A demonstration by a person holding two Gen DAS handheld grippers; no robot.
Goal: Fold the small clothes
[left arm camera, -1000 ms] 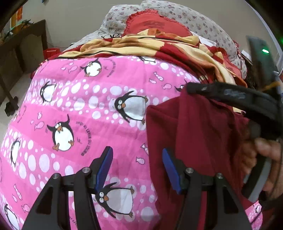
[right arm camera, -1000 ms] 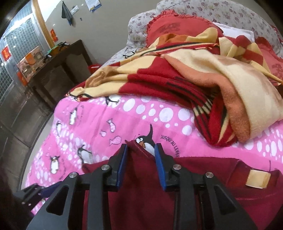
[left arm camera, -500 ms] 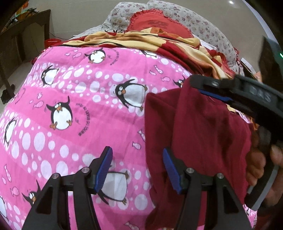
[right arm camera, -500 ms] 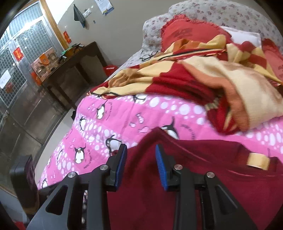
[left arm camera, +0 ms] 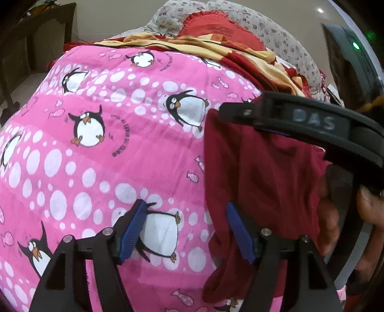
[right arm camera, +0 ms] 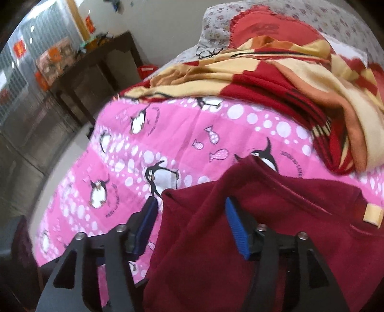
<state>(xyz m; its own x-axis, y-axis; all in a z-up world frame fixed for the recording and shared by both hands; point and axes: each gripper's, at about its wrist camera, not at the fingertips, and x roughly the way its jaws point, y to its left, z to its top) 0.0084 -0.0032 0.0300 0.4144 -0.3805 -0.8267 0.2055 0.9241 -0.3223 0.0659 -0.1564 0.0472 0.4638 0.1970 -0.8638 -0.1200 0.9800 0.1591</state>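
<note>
The maroon garment [right arm camera: 276,228] lies bunched on the pink penguin-print quilt [right arm camera: 182,144] that covers the bed, close under both cameras. In the right wrist view the right gripper [right arm camera: 192,225] has its jaws spread wide, one blue pad at the cloth's raised left fold and the other over the fabric; the frames do not show the cloth pinched between them. A tan label [right arm camera: 373,213] sits near the garment's right edge. In the left wrist view the left gripper [left arm camera: 186,230] also has its jaws wide apart, the left pad over a printed penguin on the quilt [left arm camera: 96,168] and the right pad at the edge of the garment [left arm camera: 268,182], holding nothing. The right gripper's black body [left arm camera: 312,120] crosses above the cloth there, with a hand [left arm camera: 348,216] around its handle. Farther back a red and yellow blanket [right arm camera: 288,79] is heaped across the bed, with a red cushion [right arm camera: 268,28] and a floral pillow [right arm camera: 336,16] behind it. A dark wooden table [right arm camera: 96,64] stands by the wall on the left.
</note>
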